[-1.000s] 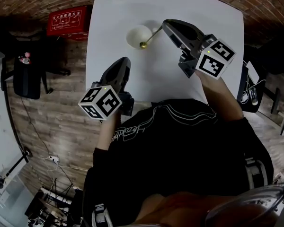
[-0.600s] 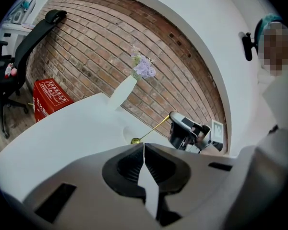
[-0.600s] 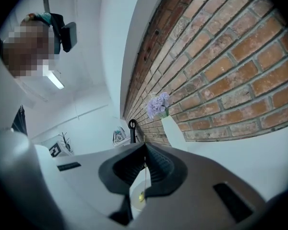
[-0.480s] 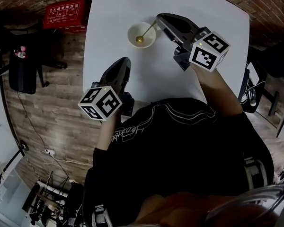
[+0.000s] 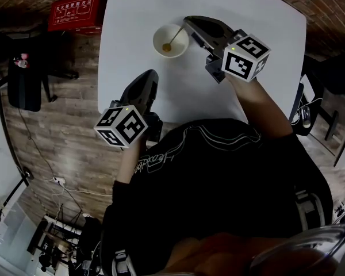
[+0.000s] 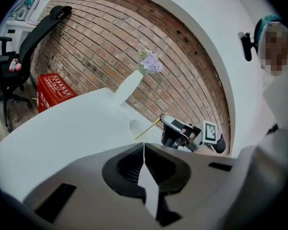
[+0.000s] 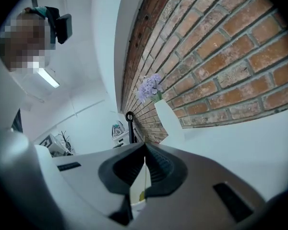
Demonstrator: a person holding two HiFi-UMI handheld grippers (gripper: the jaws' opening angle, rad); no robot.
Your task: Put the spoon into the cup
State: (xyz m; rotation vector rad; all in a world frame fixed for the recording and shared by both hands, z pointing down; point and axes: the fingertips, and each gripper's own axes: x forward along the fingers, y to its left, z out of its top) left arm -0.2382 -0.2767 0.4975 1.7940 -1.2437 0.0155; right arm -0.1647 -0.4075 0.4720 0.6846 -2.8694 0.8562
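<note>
- Here, in the right gripper (image 5: pixel 188 23): the spoon (image 5: pixel 175 37), pinched at the far end of its handle, jaws closed down onto the thin shaft.
- Bowl end already low inside the cup (image 5: pixel 156 37); handle slanting up over the rim and rightward to the jaws.
- Long axis on a diagonal, then: low end toward the person's left, gripped end toward the right.
- In the right gripper view, cup mouth just below and ahead of the jaws, so probably little left but to let go, perhaps after a small dip.
- Left gripper (image 5: pixel 151 75): jaws together, nothing between them, low over the near part of the table (image 5: pixel 264 50) and well apart from the cup; the right by far the nearer.
- Bare white top all round the cup, nearer the left edge than the right yet with margin on both.
- Beyond the cup, a vase (image 6: pixel 127 87) with pale flowers close to the brick wall, apart from the working spot.
- Best way out likely up and back to the right, along the handle's own line.
- Possible snag: a sideways pull on the handle, levering against the rim and tipping or sliding the cup.
</note>
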